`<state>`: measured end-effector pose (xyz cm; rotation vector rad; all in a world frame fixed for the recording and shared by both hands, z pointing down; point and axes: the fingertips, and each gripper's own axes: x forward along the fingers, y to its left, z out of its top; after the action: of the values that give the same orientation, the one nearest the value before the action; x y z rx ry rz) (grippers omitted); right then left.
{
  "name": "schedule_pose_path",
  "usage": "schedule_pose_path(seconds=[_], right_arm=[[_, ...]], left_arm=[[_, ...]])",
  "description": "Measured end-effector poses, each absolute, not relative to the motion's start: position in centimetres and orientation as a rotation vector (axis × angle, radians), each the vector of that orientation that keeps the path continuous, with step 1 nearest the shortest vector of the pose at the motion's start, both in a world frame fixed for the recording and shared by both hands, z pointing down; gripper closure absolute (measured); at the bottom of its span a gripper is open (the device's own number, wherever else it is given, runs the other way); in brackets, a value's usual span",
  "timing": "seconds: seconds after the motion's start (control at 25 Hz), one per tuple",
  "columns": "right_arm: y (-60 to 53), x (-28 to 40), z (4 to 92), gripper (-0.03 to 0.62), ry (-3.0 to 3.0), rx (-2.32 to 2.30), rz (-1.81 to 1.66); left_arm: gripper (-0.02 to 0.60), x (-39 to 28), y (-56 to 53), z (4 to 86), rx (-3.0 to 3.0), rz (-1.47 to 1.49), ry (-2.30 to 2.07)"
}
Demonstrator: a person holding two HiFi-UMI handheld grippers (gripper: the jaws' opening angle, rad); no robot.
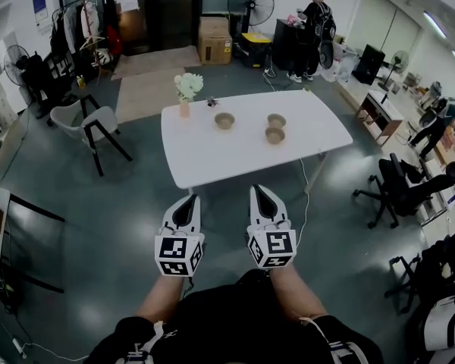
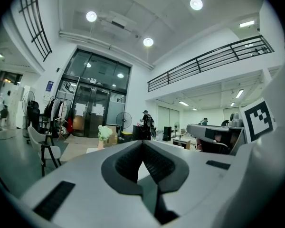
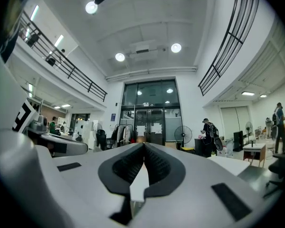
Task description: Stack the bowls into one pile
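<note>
Three tan bowls stand on the white table (image 1: 212,154): one (image 1: 224,120) near the middle, one (image 1: 277,120) to its right, and a third (image 1: 274,135) just in front of that. My left gripper (image 1: 189,200) and right gripper (image 1: 259,190) hover side by side over the grey floor, short of the table's near edge. Both are shut with nothing between the jaws, their tips meeting in the left gripper view (image 2: 143,142) and the right gripper view (image 3: 144,145). Neither gripper view shows the bowls.
A vase of pale flowers (image 1: 187,91) stands at the table's back left corner. A white chair (image 1: 98,127) sits left of the table, black office chairs (image 1: 398,188) to the right. A person (image 1: 315,32) stands far behind by a fan (image 1: 250,4).
</note>
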<state>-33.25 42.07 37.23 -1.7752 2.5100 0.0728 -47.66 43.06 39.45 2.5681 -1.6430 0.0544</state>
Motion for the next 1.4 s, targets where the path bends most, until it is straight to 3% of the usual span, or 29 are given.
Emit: schedule_pose_path(seconds=[0.64,1.4], right_arm=[[31.1,-30.9,38.6,0.579,2.471,-1.757,0.105],[-23.1,-16.0,37.4,0.579,2.636,-1.503,-0.034]], left_arm=[[0.568,-46.4,33.1,40.1,2.627,0.074,-1.690],[0.568,-31.0,-18.1,39.4,2.399,0.149,-1.893]])
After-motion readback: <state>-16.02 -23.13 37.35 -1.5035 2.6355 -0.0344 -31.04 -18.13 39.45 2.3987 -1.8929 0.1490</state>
